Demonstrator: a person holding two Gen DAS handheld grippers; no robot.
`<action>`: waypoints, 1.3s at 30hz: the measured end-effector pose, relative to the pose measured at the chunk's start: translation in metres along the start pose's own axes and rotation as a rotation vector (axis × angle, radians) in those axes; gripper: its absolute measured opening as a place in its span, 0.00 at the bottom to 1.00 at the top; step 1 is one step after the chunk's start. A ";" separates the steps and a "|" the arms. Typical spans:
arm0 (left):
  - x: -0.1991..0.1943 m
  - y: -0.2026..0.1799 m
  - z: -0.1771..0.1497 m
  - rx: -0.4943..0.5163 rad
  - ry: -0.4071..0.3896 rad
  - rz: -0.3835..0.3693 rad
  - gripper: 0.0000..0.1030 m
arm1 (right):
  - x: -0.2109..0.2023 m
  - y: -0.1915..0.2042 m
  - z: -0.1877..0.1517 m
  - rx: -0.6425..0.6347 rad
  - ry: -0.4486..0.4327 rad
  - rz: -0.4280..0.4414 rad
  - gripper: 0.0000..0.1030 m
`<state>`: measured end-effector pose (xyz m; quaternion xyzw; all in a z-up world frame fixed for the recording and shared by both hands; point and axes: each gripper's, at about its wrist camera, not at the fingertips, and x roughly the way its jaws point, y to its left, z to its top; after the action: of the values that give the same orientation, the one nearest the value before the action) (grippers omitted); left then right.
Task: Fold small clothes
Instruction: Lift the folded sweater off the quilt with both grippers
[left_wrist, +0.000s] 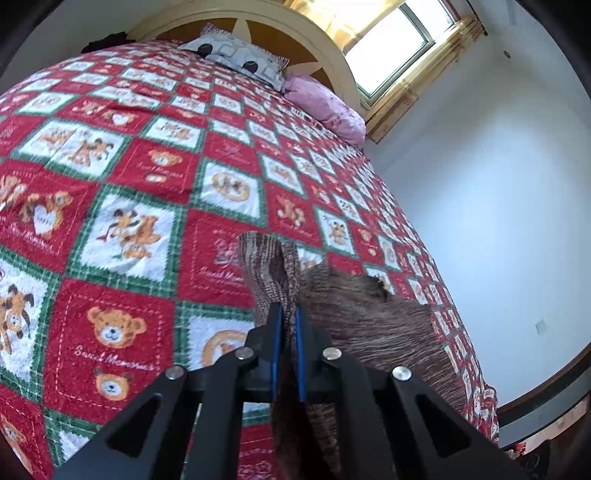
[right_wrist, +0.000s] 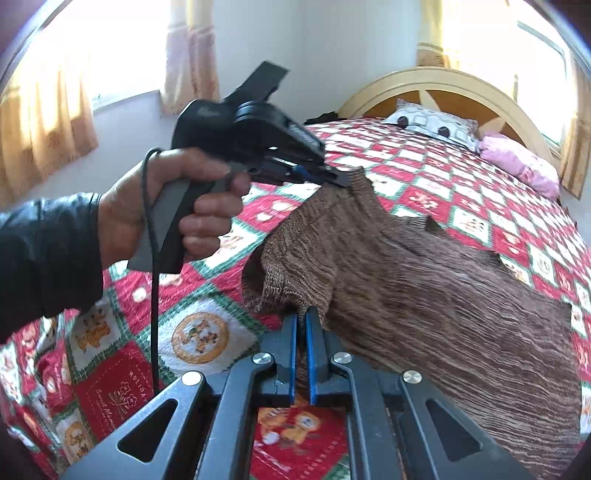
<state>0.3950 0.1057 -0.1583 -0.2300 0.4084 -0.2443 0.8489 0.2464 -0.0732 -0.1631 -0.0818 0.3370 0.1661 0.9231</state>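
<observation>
while both grippers pinch the brown knit garment (right_wrist: 424, 280) above the bed, the surroundings look like this: a red, white and green patchwork bedspread (left_wrist: 122, 206) with teddy bear squares covers the whole mattress, a grey patterned pillow (left_wrist: 236, 55) and a pink pillow (left_wrist: 325, 107) lie at the far end against a cream arched headboard (right_wrist: 443, 79), a dark item (left_wrist: 107, 40) sits at the far corner of the bed, too small to identify. window (left_wrist: 395, 48) with yellowish curtains (right_wrist: 40, 118) behind, white wall to the side. nothing lies on the bedspread near the garment. in the right wrist view the person's left hand (right_wrist: 173, 206), dark sleeve (right_wrist: 44, 254), grips the handle of the left gripper (right_wrist: 341, 180), cable hanging down from it, and that gripper partly blocks the view of the bed's far left side. left gripper jaws closed tight on a bunched edge of the knit, blue pads pressing cloth in the left wrist view. right gripper (right_wrist: 303, 317) also clamped, jaws nearly together on a rolled hem of the same garment. garment is a ribbed, brown-and-tan mottled knit, small, stretched between the two grippers and lifted at that end, the rest draping down onto the bedspread toward the right side; edge looks jagged in places, one opening gapes near the right gripper.
</observation>
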 end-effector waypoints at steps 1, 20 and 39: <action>0.000 -0.005 0.001 0.008 -0.004 0.000 0.07 | -0.004 -0.005 0.000 0.011 -0.011 -0.003 0.04; 0.038 -0.142 0.012 0.210 -0.010 -0.077 0.07 | -0.091 -0.096 -0.035 0.220 -0.150 -0.060 0.03; 0.148 -0.231 -0.026 0.318 0.170 -0.105 0.07 | -0.132 -0.182 -0.108 0.444 -0.104 -0.132 0.03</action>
<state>0.4023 -0.1674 -0.1226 -0.0927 0.4222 -0.3682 0.8231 0.1533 -0.3046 -0.1520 0.1102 0.3112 0.0310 0.9434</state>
